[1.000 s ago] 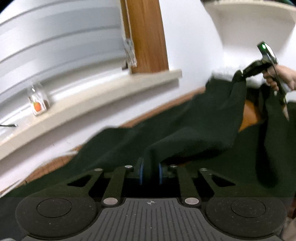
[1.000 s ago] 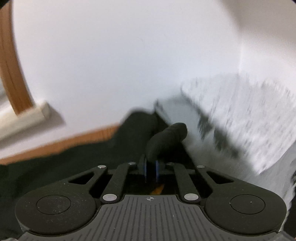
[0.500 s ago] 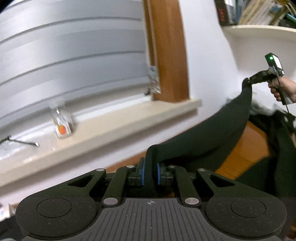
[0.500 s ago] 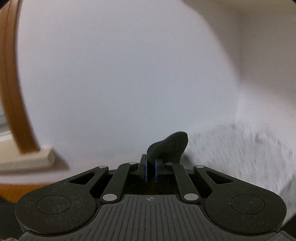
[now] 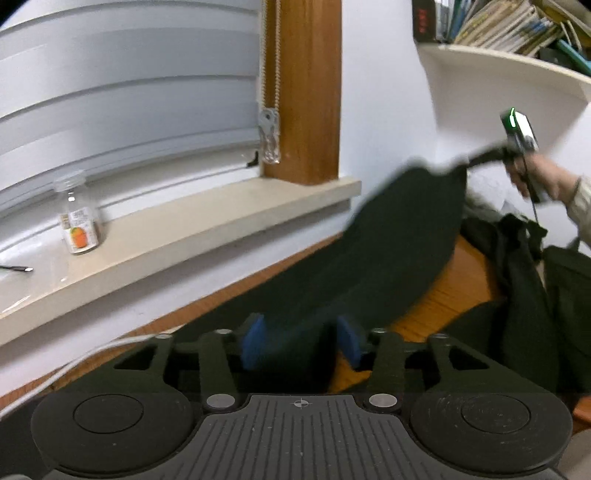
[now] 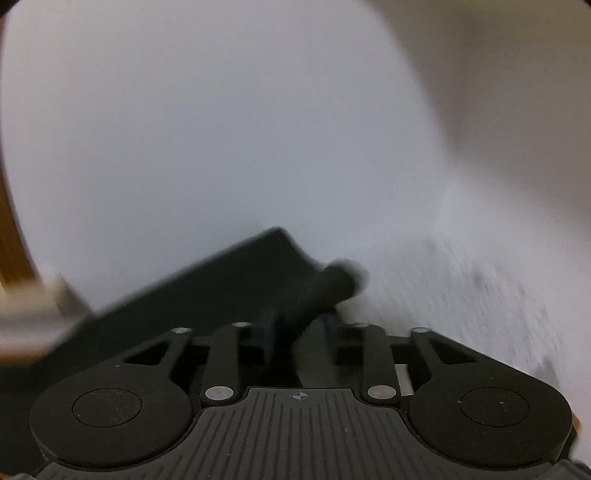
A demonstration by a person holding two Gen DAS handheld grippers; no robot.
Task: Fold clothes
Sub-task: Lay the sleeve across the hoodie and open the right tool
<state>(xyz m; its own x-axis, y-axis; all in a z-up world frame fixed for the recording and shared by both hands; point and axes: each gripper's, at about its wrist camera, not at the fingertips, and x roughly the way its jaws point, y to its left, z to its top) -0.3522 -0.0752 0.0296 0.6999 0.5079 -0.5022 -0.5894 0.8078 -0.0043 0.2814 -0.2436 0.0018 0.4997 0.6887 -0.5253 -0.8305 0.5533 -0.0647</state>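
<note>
The dark green garment [image 5: 388, 258] is stretched in mid-air between the two grippers, sagging in a long band over the wooden table [image 5: 458, 284], and it's pretty motion-blurred. From the left wrist camera, the left gripper [image 5: 301, 341] has its jaws opening, blue pads [image 5: 253, 341] clearly spread apart, with the near end of the cloth lying loosely in the gap rather than being pinched. The far end of the band runs up to the right gripper [image 5: 476, 159], which a hand [image 5: 535, 177] with a pale sleeve holds up at the right side; from this angle I honestly can't tell how wide that one stands, it's small and smeared. Under it there's a heap of more dark clothes [image 5: 524, 266] on the table against the wall. Along the left goes a pale windowsill [image 5: 207, 225] with a little clear bottle [image 5: 77, 214] with an orange on its label standing on it, white blinds [image 5: 129, 92] above, a bead chain [image 5: 266, 59] hanging beside a brown wooden window frame [image 5: 306, 92], and a white shelf [image 5: 517, 74] stuffed with books [image 5: 509, 22] up in the top right corner. From the right wrist camera, the right gripper [image 6: 301, 332] also has its jaws opening, a narrowish gap, with a rolled fold of the garment [image 6: 221, 288] sticking up between the pads and the rest dropping away to the left. Behind it is just plain white wall [image 6: 221, 129] and something white and speckled [image 6: 480, 295] on the right, too blurred to identify.
</note>
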